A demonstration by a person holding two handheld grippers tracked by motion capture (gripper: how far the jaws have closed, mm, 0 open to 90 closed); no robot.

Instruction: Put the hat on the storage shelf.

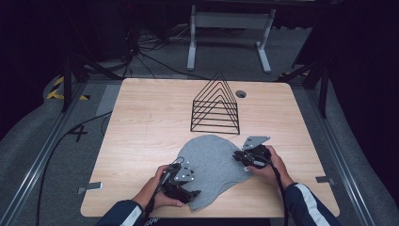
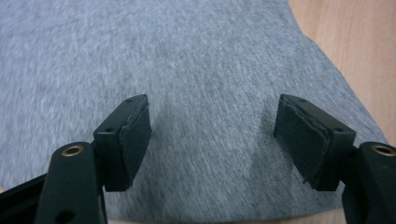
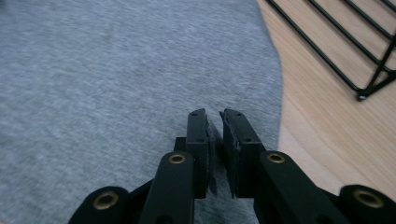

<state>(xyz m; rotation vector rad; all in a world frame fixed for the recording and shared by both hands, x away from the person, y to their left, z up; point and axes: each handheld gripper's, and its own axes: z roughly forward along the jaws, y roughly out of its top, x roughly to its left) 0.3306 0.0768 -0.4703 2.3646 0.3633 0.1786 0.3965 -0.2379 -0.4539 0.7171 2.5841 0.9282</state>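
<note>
A grey cloth [image 1: 211, 157] lies flat on the near middle of the wooden table [image 1: 141, 122]. My left gripper [image 1: 192, 193] rests at the cloth's near left edge, held by a hand. In the left gripper view my left gripper [image 2: 212, 135] is open, its pads wide apart over the grey cloth [image 2: 187, 56] and not pressing on it. My right gripper [image 1: 238, 156] sits at the cloth's right edge. In the right gripper view my right gripper [image 3: 215, 116] has its jaws almost together above the cloth [image 3: 116, 70]. I cannot tell whether any fabric is caught between them.
A black wire rack [image 1: 215, 110] with triangular dividers stands just beyond the cloth, and its base bars [image 3: 345, 51] lie close on my right gripper's right. A round cable hole [image 1: 241, 93] is at the table's far edge. Bare wood spreads to the left.
</note>
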